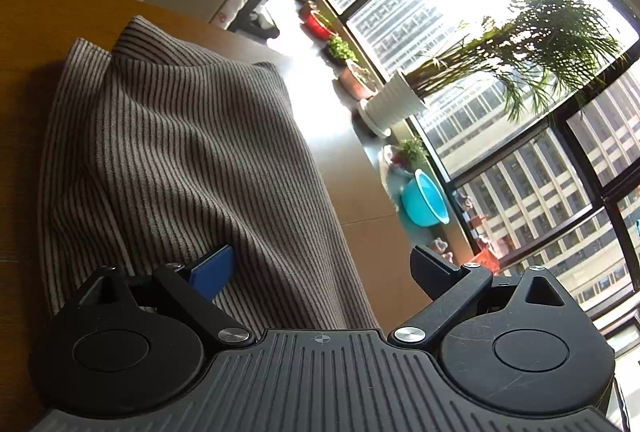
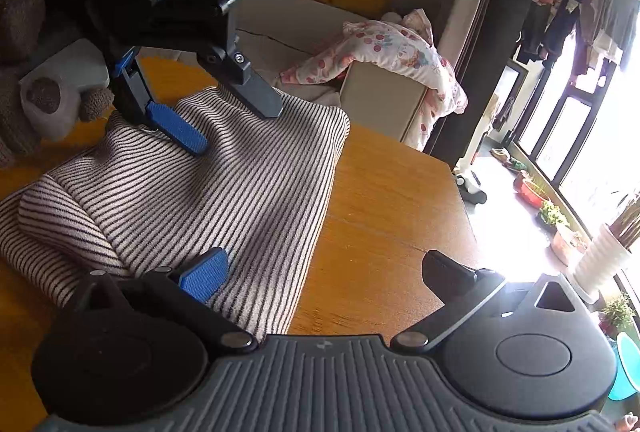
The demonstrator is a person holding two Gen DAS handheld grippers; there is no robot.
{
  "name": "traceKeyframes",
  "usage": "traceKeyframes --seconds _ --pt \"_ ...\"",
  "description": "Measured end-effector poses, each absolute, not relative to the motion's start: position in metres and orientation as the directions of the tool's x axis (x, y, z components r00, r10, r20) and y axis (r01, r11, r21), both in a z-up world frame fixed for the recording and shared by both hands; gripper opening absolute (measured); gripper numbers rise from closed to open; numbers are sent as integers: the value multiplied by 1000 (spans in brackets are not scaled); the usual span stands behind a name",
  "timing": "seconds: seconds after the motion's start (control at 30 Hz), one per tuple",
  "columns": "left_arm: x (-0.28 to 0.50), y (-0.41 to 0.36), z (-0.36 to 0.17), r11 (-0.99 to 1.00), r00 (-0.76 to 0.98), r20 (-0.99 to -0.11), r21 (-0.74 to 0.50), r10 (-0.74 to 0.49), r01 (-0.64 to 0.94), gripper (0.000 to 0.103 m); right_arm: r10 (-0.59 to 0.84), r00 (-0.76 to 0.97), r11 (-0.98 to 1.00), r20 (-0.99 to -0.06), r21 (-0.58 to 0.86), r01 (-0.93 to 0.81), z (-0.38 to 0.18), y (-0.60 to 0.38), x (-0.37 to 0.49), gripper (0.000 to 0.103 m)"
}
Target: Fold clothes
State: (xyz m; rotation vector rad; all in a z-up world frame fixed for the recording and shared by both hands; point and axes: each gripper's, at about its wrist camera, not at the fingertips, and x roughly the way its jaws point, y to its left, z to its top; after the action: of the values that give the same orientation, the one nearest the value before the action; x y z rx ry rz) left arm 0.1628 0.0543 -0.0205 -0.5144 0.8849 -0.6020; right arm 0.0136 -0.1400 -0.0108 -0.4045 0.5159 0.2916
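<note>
A beige garment with thin dark stripes (image 2: pixel 192 191) lies folded in layers on the orange wooden table (image 2: pixel 392 199); it also shows in the left wrist view (image 1: pixel 180 151). My left gripper (image 1: pixel 320 264) is open, its fingers wide apart just above the cloth's near edge; it also shows in the right wrist view (image 2: pixel 236 123), hovering over the garment's far part with nothing between its fingers. My right gripper (image 2: pixel 324 268) is open and empty over the garment's right edge, its blue pad (image 2: pixel 204 278) above the cloth.
A sofa (image 2: pixel 280 19) with yellow cushions and a floral blanket (image 2: pixel 400 51) over a box stand behind the table. A white bag (image 2: pixel 52 99) sits at the table's far left. Potted plants (image 1: pixel 400 99) and a turquoise bowl (image 1: pixel 424 197) line the window.
</note>
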Motion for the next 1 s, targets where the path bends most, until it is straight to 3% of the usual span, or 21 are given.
traceKeyframes --seconds 0.2,0.3,0.4,0.5,0.67,0.83,0.87,1.0 --pt "95 58 6 874 578 -657 -330 -484 357 98 293 764 897 -574 -112 -428 13 -171 18 103" --pt "73 66 9 888 585 -672 -289 -454 358 99 360 738 893 -571 -17 -449 21 -176 23 103" --pt "57 63 4 913 596 -702 -212 -391 349 99 367 721 889 -588 -6 -457 18 -170 28 103" --pt "45 59 0 916 591 -719 -163 -366 368 99 264 715 865 -648 -169 -472 -4 -153 24 103" --pt "33 63 3 909 612 -696 -147 -375 391 99 276 710 872 -648 -141 -468 -4 -160 19 103" --pt "34 75 15 921 658 -654 -179 -374 346 99 337 757 835 -560 -194 -515 11 -157 1 102" --pt "35 79 17 925 667 -646 -191 -371 329 99 355 768 823 -533 -211 -527 16 -155 -4 100" --pt "44 97 21 941 700 -628 -243 -338 236 99 507 689 720 -518 -185 -669 24 -132 -23 65"
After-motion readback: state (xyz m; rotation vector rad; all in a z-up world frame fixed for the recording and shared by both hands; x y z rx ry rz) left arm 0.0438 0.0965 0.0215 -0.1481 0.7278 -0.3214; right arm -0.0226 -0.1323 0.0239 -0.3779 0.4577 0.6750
